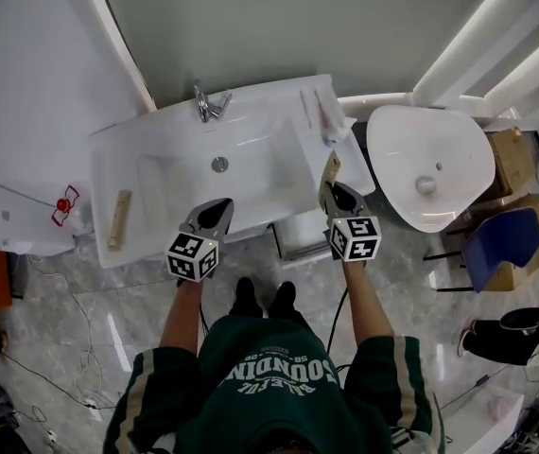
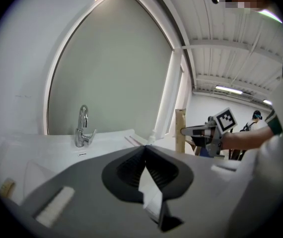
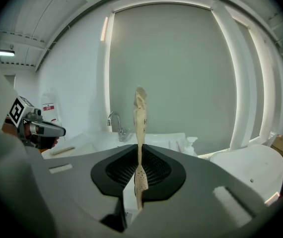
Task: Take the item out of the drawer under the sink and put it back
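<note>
Right gripper (image 3: pixel 140 150) pinches a thin, flat tan packet (image 3: pixel 140 128) upright, over the right edge of the glossy white sink (image 1: pixel 156 173). Left gripper (image 2: pixel 145 150): jaws together, empty. Chrome tap (image 1: pixel 209 105) behind; tan stick (image 1: pixel 118 218) on the left ledge.

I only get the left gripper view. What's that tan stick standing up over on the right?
Observer: It's a flat tan strip, very thin seen edge-on. The right gripper has its jaws shut on it.
Operator: What's beyond the sink on that side?
Observer: A white toilet stands right beside the sink unit.
Operator: Anything on the wall the other way?
Observer: A small white notice with a red top.
</note>
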The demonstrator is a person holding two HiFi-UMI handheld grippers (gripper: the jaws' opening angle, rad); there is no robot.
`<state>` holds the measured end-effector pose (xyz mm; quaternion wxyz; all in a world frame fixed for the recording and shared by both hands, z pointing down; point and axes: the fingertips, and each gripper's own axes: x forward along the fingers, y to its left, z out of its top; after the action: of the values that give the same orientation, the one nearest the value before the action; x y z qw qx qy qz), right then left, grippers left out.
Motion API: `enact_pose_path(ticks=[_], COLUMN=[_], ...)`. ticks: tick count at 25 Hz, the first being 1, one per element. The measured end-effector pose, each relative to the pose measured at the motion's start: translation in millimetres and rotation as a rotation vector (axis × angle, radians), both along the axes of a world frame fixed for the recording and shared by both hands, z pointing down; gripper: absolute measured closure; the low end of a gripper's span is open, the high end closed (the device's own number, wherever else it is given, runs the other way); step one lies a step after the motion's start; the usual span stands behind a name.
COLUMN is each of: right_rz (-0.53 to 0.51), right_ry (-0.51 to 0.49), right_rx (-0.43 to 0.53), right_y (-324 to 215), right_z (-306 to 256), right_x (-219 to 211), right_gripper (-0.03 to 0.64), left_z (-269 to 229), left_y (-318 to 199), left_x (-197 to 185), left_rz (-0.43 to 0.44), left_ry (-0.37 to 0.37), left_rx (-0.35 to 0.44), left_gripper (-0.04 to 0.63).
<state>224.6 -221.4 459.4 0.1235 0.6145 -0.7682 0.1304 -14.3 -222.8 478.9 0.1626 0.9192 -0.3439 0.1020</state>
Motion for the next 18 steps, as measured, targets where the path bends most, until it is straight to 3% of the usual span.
enact_pose_path(ticks=[5, 18], right_rz=[-0.024, -0.048], right_ry=[-0.011, -0.020], right_rx=[0.061, 0.037], right_y=[11, 20], right_z=[-21, -4], right_x=[12, 34], right_gripper=[0.591, 0.591], left_z=[-5, 1], left_y=[10, 12], left_x=[18, 44], left_rz=[-0.001, 0.008], left_ry=[0.003, -0.012], left_rx=[0.002, -0.014], left_gripper=[0.546, 0.546])
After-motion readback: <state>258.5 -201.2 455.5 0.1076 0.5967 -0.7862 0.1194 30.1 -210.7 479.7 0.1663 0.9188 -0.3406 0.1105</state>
